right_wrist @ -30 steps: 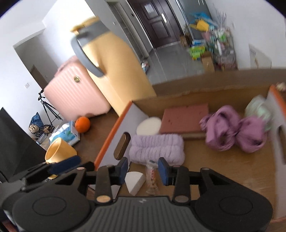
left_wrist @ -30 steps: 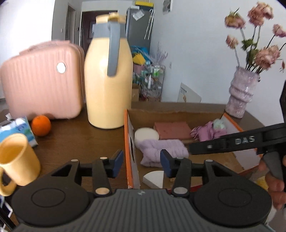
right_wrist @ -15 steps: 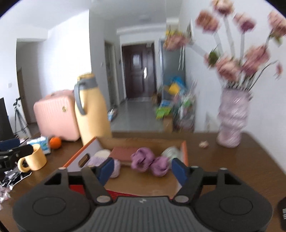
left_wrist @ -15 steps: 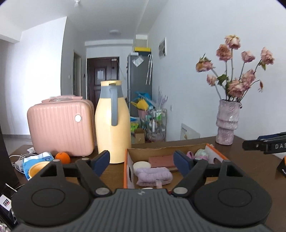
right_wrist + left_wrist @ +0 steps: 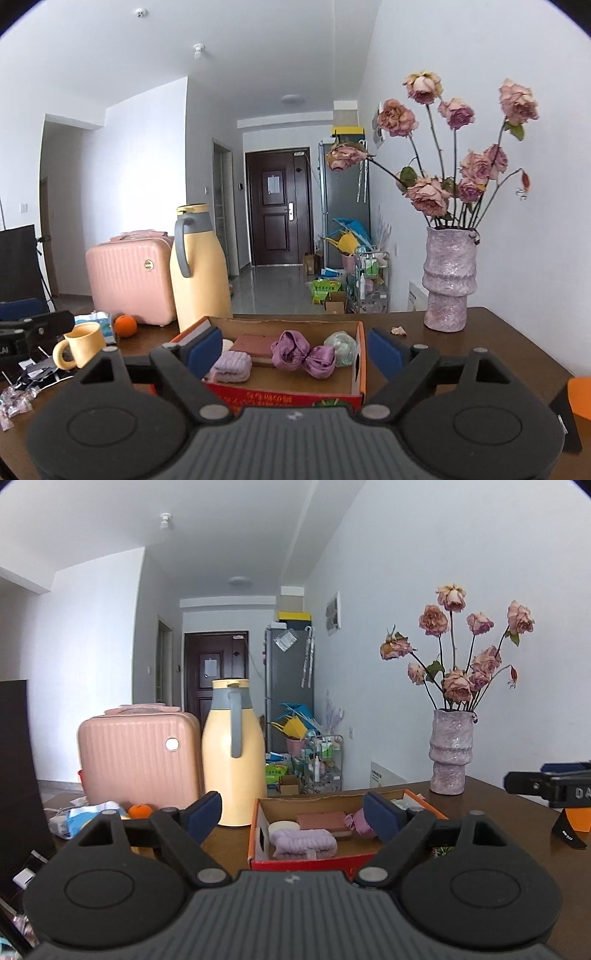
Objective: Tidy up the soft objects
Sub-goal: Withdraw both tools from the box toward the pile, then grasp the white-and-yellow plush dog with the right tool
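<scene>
While both my tongs spread wider with nothing between them, the left gripper (image 5: 293,814) and right gripper (image 5: 294,349) sit short of the cardboard box (image 5: 360,363) mid-table. Inside it lie the lilac towel (image 5: 304,843), pink sponge (image 5: 255,345) and purple scrunchie (image 5: 303,354).

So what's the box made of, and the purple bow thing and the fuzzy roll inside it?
The box looks like cardboard: plain brown inside, printed orange-red outside, thin cut edges. The purple bow seems a shiny, satin-like fabric, since its folds catch the light. The lilac roll looks like soft matte terry or plush, ribbed and fuzzy.
</scene>
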The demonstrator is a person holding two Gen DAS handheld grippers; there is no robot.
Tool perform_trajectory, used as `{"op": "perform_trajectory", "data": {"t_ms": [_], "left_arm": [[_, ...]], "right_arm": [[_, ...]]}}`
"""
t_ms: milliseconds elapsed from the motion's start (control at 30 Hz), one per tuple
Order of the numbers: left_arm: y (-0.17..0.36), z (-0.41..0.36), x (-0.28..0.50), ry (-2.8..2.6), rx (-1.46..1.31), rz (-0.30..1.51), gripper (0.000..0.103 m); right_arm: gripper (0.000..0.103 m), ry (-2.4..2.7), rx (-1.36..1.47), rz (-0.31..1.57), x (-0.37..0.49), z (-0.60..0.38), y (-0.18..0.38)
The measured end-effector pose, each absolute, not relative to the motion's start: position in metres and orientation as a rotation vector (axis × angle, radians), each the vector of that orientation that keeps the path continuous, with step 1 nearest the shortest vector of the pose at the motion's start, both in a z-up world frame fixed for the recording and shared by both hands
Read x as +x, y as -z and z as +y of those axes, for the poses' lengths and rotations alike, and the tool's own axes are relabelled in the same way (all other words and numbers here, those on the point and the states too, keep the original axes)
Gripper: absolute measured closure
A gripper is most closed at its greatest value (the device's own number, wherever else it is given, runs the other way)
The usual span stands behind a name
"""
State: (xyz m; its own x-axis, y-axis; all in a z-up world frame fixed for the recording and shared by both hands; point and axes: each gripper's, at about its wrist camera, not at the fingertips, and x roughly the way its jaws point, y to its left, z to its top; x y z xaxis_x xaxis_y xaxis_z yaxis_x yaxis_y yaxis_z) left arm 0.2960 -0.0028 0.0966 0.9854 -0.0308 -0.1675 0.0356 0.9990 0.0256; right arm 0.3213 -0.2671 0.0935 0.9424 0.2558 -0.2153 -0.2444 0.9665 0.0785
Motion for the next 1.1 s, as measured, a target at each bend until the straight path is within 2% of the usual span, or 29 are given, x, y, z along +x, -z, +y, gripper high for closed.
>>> {"op": "perform_trajectory", "data": {"t_ms": [200,400,633,1100], "left_arm": [[-0.078,-0.004,0.244,0.006,0.018,0.127,0.011],[-0.047,-0.007,0.180,0.021,0.009,0.123,0.007],[-0.006,-0.004,0.140,0.071,-0.003,0.234,0.005],[0.001,-0.027,0.182,0.107,0.021,0.308,0.005]], "right_arm": [[0.014,-0.249,0.039,0.158,0.251,-0.267,-0.068],[0.013,-0.258,0.044,0.181,0.187,-0.268,-0.034],[0.012,-0.245,0.045,0.261,0.134,-0.275,0.010],[0.012,-0.202,0.072,0.344,0.181,-0.282,0.016]]}}
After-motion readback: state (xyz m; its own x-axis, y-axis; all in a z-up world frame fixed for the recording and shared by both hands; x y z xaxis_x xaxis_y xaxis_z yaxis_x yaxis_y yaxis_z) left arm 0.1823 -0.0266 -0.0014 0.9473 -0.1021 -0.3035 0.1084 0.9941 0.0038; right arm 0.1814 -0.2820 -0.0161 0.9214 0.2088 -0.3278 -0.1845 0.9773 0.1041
